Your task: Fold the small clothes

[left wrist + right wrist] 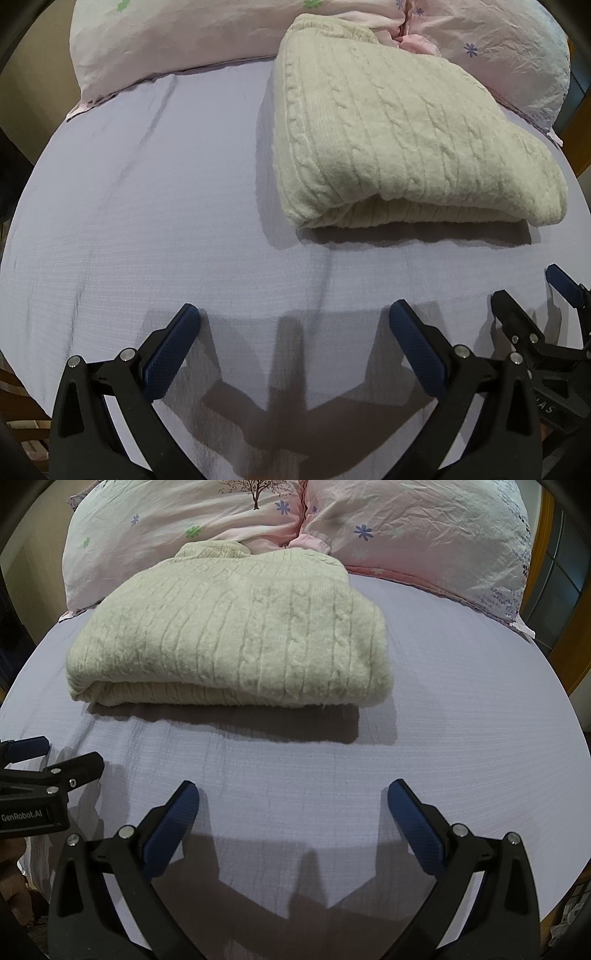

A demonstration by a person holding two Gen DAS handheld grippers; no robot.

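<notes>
A cream cable-knit sweater (229, 635) lies folded into a thick bundle on the lavender bedsheet (443, 709), its far edge up against two pink floral pillows (406, 528) at the head of the bed. Its folded layers face the cameras, and it casts a dark shadow on the sheet in front.

The left gripper (293, 317) hovers above bare sheet with its jaws spread wide and nothing between its blue pads (170, 350). The right gripper (293, 794) hangs the same way, fully open and empty, over the sheet short of the sweater. Neither touches the garment.

From the left wrist view the sweater sits ahead and to the right, and the right gripper shows at the lower right edge, close beside. From the right wrist view the sweater sits ahead and slightly left, seen more squarely, and the left gripper shows at the left edge with "GenRobot.AI" lettering on its body. Only the right wrist view shows a tree print (255, 491) on the pillow, and a wooden frame (546, 554) at the far right.
</notes>
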